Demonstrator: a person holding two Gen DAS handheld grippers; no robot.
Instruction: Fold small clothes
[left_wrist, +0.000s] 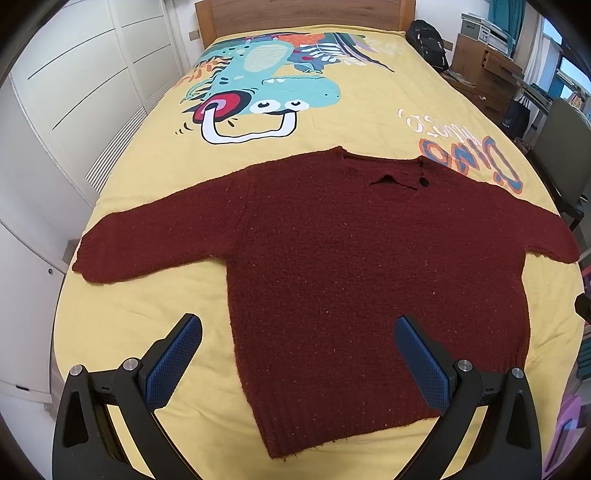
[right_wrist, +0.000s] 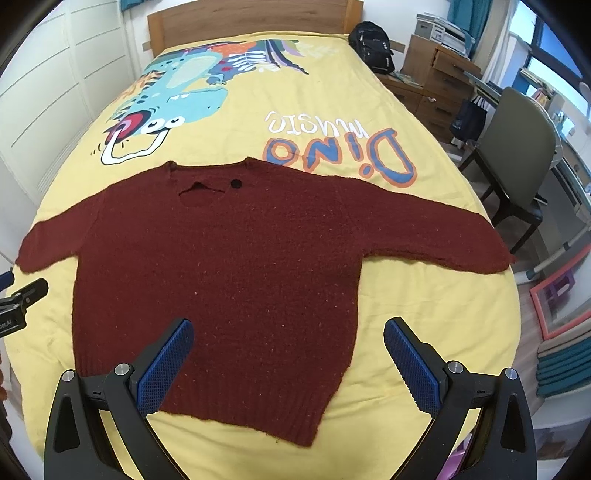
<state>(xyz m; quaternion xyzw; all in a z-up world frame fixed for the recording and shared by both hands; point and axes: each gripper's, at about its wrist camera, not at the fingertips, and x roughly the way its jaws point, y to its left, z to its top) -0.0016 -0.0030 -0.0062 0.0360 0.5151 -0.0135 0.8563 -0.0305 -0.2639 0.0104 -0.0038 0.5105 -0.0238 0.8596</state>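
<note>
- Wardrobe doors (left_wrist: 74, 85), white, panelled, along far left of both views, beside the bed.
- Left gripper (left_wrist: 297, 360) above near end of bed; blue ribbed pads (left_wrist: 173, 363) spread wide apart, nothing between them. Left pad over bare yellow bedspread (left_wrist: 122, 317), right pad over lower body of the sweater. Contact with fabric: cannot tell.
- Same gripper visible at left edge of right wrist view, only as a black tip.
- Sweater (left_wrist: 332, 266), dark red knit, spread flat on the bedspread, near end of bed. Hem nearest the cameras, neckline toward the headboard, both sleeves stretched out sideways. Left sleeve cuff near left edge of the bed, right cuff at right edge.
- Small dark button (left_wrist: 424, 181) by the neckline slit.
- Dinosaur print (left_wrist: 266, 85) on the bedspread beyond the neckline, with "Dino music" lettering (right_wrist: 340, 151) to its right, upside down to the cameras.
- Wooden headboard (left_wrist: 303, 14) at far end of bed.
- Right gripper (right_wrist: 288, 365) also above near end; pads set wide apart, holding nothing. Left pad over the sweater hem area, right pad over bare bedspread just past sweater's right side.
- Black backpack (right_wrist: 371, 46) at far right corner of bed.
- Wooden drawer unit (right_wrist: 439, 74) and green chair (right_wrist: 517, 147) right of the bed.
</note>
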